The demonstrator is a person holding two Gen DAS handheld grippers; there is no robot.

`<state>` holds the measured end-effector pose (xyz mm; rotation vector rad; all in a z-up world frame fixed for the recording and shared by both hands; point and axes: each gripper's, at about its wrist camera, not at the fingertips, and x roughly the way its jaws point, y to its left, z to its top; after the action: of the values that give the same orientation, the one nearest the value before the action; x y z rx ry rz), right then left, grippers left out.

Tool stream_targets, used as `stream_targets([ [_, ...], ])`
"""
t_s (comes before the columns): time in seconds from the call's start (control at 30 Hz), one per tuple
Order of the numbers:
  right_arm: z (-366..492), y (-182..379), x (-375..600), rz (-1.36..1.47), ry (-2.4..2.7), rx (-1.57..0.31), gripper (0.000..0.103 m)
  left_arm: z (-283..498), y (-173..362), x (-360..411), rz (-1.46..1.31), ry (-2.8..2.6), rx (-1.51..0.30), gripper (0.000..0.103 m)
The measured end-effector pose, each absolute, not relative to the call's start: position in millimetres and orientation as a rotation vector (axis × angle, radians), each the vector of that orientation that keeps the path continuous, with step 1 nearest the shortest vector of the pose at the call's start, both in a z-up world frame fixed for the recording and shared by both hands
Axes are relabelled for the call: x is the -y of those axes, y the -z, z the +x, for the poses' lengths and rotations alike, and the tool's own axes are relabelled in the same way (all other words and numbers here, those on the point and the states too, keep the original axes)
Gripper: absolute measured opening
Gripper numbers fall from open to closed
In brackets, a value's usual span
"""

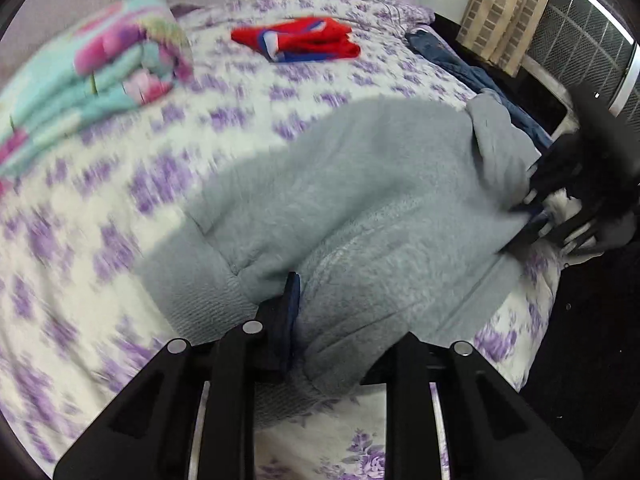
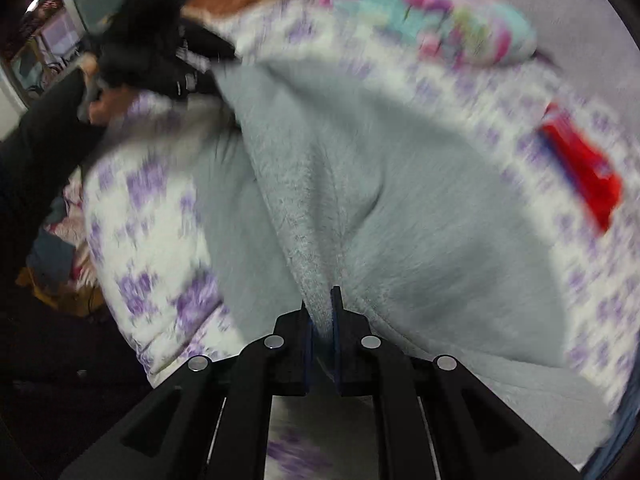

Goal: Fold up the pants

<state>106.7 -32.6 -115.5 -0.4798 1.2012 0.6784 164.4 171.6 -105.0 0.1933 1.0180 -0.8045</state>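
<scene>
Left wrist view: the left hand-held gripper (image 1: 320, 320) is clenched on a bunched edge of the grey fleece pants (image 1: 360, 184), which spread over the floral bedspread (image 1: 100, 208) from 12 toward 3 o'clock. At 3 o'clock the right hand-held gripper (image 1: 536, 216) grasps the far edge. A folded red garment (image 1: 304, 40) lies at 12 o'clock.

Right wrist view: the right hand-held gripper (image 2: 322, 320) pinches a raised ridge of the pants (image 2: 400, 200); the cloth's long axis runs toward 11 o'clock, where the left one (image 2: 160, 64) holds the other end. Both look equally placed for carrying the edge over.
</scene>
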Motion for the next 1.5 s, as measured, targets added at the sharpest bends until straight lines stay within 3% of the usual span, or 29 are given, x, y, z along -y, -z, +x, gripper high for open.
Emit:
stream_targets([
  [0.17, 119, 127, 50, -0.248, -0.639, -1.243, 0.008, 155, 101, -175, 0.201, 0.836, -0.986, 0.023],
  [0.47, 102, 94, 51, -0.279, -0.624, -1.166, 0.009, 104, 86, -180, 0.335, 0.864, -0.967, 0.030],
  [0.53, 105, 101, 48, -0.295, -0.597, -1.174, 0.008, 94, 88, -175, 0.363, 0.877, -0.983, 0.051],
  [0.6, 119, 114, 46, -0.293, -0.578, -1.195, 0.008, 80, 91, -167, 0.397, 0.945, -1.020, 0.094],
  [0.63, 124, 117, 45, -0.294, -0.569, -1.196, 0.008, 72, 93, -163, 0.443, 0.942, -1.029, 0.096],
  [0.77, 129, 118, 43, -0.278, -0.571, -1.200, 0.008, 56, 87, -163, 0.507, 0.824, -1.044, 0.096],
  [0.97, 117, 115, 47, -0.265, -0.602, -1.191, 0.008, 70, 39, -191, 0.064, 0.781, -0.880, 0.096],
  [1.07, 101, 107, 51, -0.266, -0.619, -1.166, 0.009, 97, 50, -200, -0.227, 0.560, -0.910, 0.095],
  [1.1, 95, 105, 52, -0.273, -0.625, -1.155, 0.009, 106, 62, -201, -0.324, 0.508, -0.921, 0.088],
  [1.13, 90, 103, 53, -0.280, -0.631, -1.148, 0.010, 112, 71, -200, -0.358, 0.483, -0.926, 0.072],
  [1.23, 82, 112, 50, -0.311, -0.644, -1.150, 0.013, 142, 102, -196, -0.361, 0.315, -1.001, 0.050],
  [1.37, 81, 127, 44, -0.336, -0.612, -1.163, 0.017, 162, 110, -176, -0.259, 0.205, -1.023, 0.051],
  [1.47, 77, 106, 44, -0.292, -0.654, -1.190, 0.037, 162, 112, -164, -0.172, 0.167, -1.017, 0.051],
  [1.5, 75, 93, 45, -0.268, -0.674, -1.169, 0.037, 160, 113, -166, -0.174, 0.167, -1.012, 0.051],
])
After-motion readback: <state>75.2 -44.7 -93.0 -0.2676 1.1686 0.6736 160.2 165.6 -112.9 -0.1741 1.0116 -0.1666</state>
